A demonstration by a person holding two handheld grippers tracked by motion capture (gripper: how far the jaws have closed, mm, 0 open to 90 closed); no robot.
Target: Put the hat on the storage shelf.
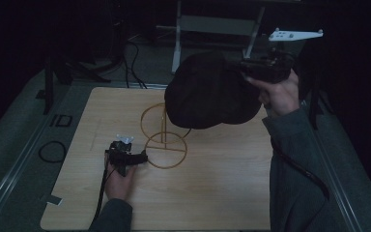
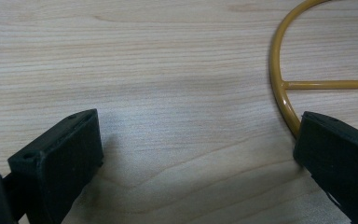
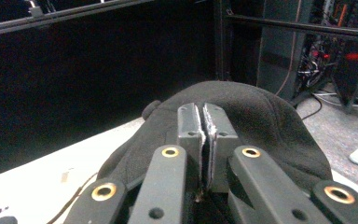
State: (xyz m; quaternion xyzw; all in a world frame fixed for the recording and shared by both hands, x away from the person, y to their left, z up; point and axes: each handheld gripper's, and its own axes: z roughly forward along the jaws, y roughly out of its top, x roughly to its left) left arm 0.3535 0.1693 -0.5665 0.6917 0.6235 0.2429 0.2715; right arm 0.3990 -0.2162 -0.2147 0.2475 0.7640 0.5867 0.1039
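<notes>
- Your right gripper (image 1: 245,67) was raised above the far right part of the wooden table (image 1: 222,193), its jaws pressed together on the edge of a dark hat (image 1: 210,92).
- In the right gripper view, the two jaws met on a thin fold of the hat (image 3: 261,116), whose rounded crown swelled beyond them.
- The hat hung in the air over the upper part of a yellow wire stand (image 1: 164,142), hiding the top of its upper ring in the high view; whether cloth and wire touched could not be told.
- The stand stood near the middle of the table, a thin post rising from a round base ring crossed by spokes.
- Your left gripper (image 1: 142,157) lay low at the table, just at the left edge of that base ring, with your left hand (image 1: 120,181) behind it.
- In the left gripper view, its jaws stood wide apart and held nothing; bare wood lay between them.
- The right-hand jaw in that view sat against or just over the curved base wire (image 2: 279,88); contact could not be judged.
- A black cable (image 1: 101,193) trailed from the left gripper toward the table's near edge.
</notes>
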